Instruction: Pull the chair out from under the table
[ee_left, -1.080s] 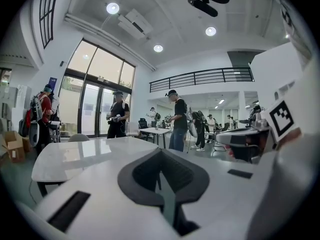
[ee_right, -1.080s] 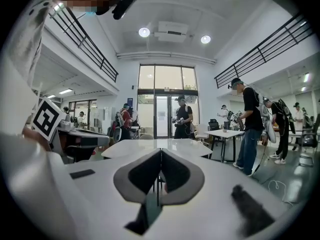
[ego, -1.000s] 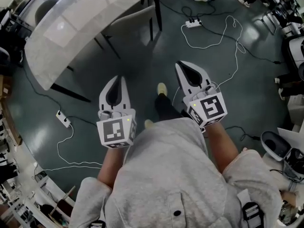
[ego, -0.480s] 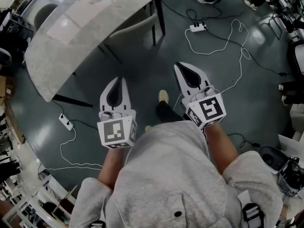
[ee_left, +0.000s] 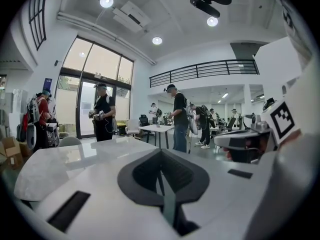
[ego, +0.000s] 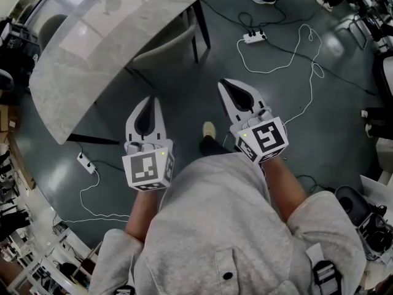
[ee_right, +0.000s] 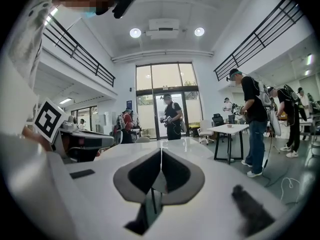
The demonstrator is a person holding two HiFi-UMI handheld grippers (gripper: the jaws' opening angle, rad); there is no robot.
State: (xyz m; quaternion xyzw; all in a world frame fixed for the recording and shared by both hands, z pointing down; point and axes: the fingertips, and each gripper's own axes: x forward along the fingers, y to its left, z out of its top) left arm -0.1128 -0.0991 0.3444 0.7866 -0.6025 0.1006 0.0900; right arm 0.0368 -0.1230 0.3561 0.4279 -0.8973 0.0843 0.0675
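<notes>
Left claw [ego: 150, 103]: jaws together, nothing between them; I hold it over the floor [ego: 184, 97], pointed at the surface [ego: 92, 48].
Right claw [ego: 225, 86]: jaws together too, empty, level with the left one.
Chair [ego: 167, 39]: I see it tucked under the surface's near edge, pale shell and dark legs showing, well apart from both claws.
Floor: a white cable [ego: 288, 54] and power strip [ego: 253, 37] lie beyond the right claw.

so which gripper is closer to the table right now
Left. The left gripper sits just short of the table's long edge; the right gripper is further off, out past the table's right-hand corner.
</notes>
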